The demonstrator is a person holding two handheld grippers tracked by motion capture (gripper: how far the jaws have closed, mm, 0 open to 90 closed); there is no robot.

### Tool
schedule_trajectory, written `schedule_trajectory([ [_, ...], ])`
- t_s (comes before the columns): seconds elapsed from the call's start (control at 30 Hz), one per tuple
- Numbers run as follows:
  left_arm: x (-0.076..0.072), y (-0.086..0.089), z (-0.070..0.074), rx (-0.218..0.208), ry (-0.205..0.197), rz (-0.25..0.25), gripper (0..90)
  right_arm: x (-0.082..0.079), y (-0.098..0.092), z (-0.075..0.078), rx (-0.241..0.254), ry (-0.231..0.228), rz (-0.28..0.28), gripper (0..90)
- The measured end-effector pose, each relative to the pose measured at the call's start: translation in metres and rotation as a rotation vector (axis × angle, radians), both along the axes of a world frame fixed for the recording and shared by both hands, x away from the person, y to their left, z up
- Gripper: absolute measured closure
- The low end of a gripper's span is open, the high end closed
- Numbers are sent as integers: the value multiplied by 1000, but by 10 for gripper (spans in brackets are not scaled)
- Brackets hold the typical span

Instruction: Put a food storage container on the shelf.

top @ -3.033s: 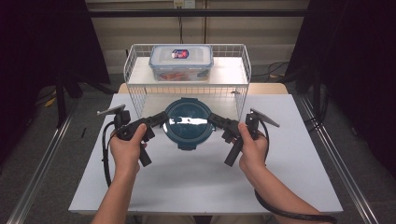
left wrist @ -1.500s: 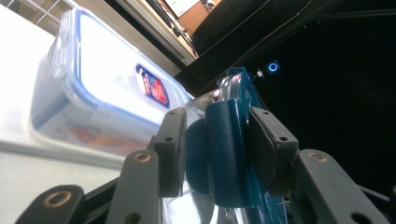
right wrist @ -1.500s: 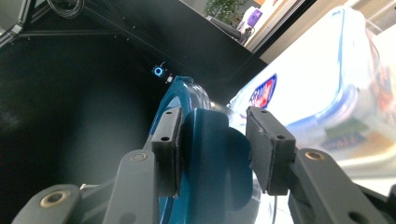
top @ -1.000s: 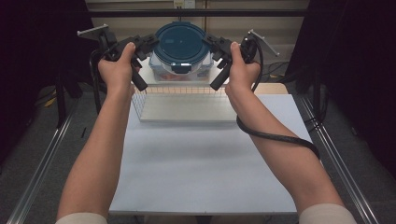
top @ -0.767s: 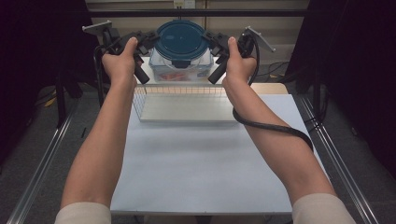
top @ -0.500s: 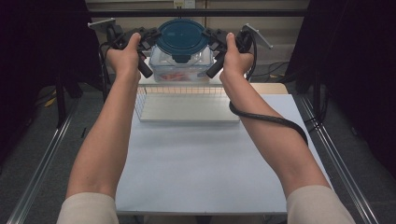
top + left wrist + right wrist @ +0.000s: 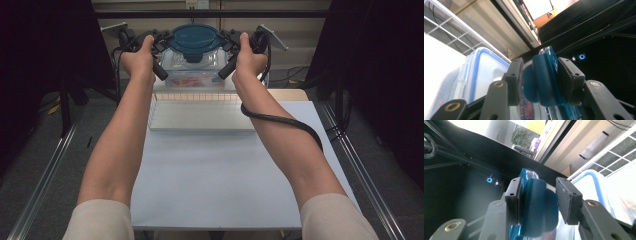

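A round blue-lidded container [image 7: 195, 42], carried from low over the table [image 7: 240, 170], now sits just above the rectangular box [image 7: 192, 72] in the wire basket [image 7: 200, 97], ready for stacking. Left hand-held gripper [image 7: 537, 80] and right hand-held gripper [image 7: 539, 202] each clamp a lid tab, seen close in the gripper views.

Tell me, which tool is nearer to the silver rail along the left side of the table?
Left. The left tool grips the round container on the side toward the rail; the right tool grips its opposite side, farther away.
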State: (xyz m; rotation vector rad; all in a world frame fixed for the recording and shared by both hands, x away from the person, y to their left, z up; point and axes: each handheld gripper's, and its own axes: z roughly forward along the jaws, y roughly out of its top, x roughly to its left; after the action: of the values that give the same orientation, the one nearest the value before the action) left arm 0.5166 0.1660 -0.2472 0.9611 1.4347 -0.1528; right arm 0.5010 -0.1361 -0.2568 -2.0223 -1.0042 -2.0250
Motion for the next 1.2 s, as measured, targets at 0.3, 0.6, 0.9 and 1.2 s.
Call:
schedule_trajectory([
  [0.3, -15, 4, 6, 41, -82, -10, 406, -9, 0, 1, -43, -85, 36, 357],
  [0.6, -50, 1, -7, 82, -95, -20, 232, -42, -9, -18, -43, -94, 64, 333],
  [0.9, -79, -3, -25, 102, -118, -60, 170, -71, -16, -33, -28, -117, 111, 321],
  [1.2, -101, -4, -37, 120, -148, -77, 149, -97, -20, -52, 3, -124, 166, 309],
])
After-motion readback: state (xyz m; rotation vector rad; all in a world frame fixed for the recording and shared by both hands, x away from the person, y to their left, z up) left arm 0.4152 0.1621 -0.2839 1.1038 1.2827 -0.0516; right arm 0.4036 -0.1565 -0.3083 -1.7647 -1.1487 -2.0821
